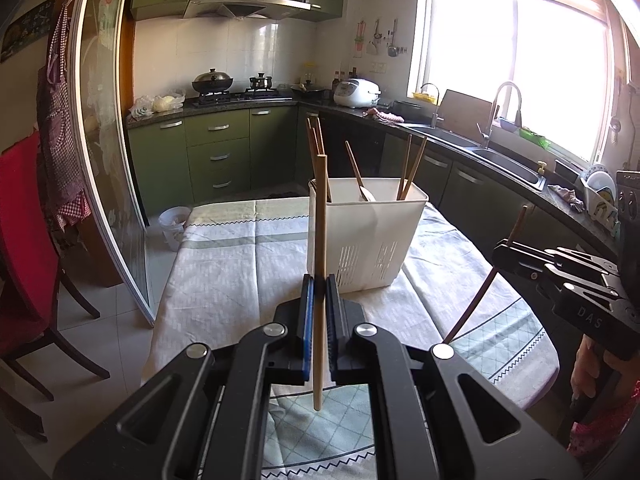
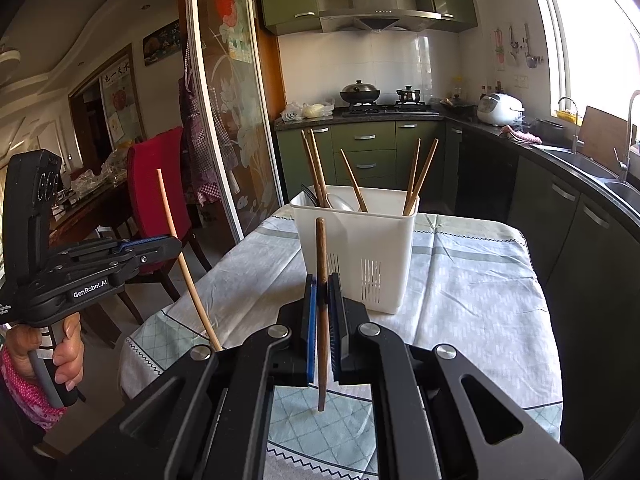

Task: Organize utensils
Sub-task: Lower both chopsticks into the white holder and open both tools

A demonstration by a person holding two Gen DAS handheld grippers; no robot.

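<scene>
Both jaws are standing almost fully closed, each one pinching a single chopstick. Left gripper (image 1: 319, 280) is holding a light chopstick (image 1: 320, 216) upright, both ends sticking out of the pads. Right gripper (image 2: 323, 280) is clamping a dark chopstick (image 2: 321, 248) in the same way. White utensil holder (image 1: 368, 236) is standing on the table (image 1: 224, 264) near its far edge, just behind both grippers, with more chopsticks inside. Only the right wrist view is showing a hand (image 2: 60, 344) on the left handle, which is bearing "GenRobot.AI"; the left view is showing "DAS" on the right gripper.
</scene>
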